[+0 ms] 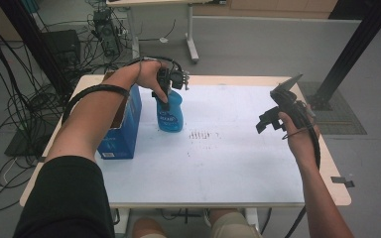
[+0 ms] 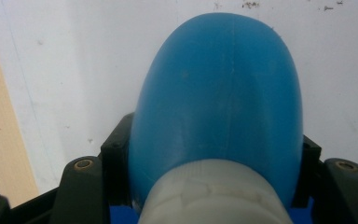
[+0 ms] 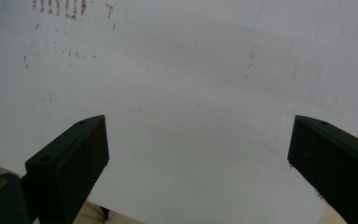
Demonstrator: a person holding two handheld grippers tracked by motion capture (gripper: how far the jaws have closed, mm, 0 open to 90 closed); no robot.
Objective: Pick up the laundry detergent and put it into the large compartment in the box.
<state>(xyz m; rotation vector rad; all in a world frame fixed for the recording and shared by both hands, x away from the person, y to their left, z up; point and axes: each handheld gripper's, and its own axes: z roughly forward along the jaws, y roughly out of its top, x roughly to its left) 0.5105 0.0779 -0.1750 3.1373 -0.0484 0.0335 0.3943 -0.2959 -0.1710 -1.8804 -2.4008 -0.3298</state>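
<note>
Gripping the blue bottle [image 1: 171,113] by its neck, the left gripper [image 1: 167,95] is clamped shut at the table's [image 1: 238,163] far left; an upright lift is advised. The right gripper [image 1: 274,119] is held open, empty.

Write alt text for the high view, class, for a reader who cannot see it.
The left gripper grips the top of a blue bottle standing on a white table beside a blue box. The right gripper is held above the table's right side, jaws open and empty.
</note>
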